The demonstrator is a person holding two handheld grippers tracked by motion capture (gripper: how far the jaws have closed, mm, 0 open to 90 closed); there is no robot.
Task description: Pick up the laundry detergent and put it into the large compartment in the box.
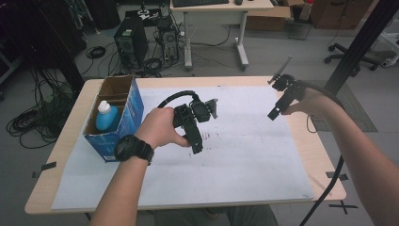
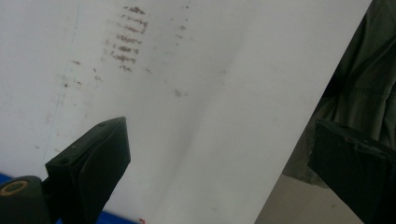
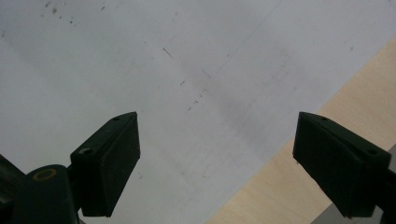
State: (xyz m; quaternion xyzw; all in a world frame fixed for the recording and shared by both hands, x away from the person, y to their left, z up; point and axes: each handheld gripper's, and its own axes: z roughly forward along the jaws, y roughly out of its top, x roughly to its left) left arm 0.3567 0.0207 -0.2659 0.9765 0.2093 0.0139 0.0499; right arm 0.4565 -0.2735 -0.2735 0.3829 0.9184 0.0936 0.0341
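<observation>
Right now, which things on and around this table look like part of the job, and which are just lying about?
Likely the job:
blue bottle
blue cardboard box
left gripper
right gripper

Just around:
white sheet
computer tower
office chair

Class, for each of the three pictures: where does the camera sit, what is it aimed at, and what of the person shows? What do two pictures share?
High view: above the table, looking down; forearms, left tongs, right tongs, blue box.
Left gripper view: on the left tongs, aimed at white paper; open jaws, green clothing.
Right gripper view: on the right tongs, over the table edge.
Shared: the paper.
</observation>
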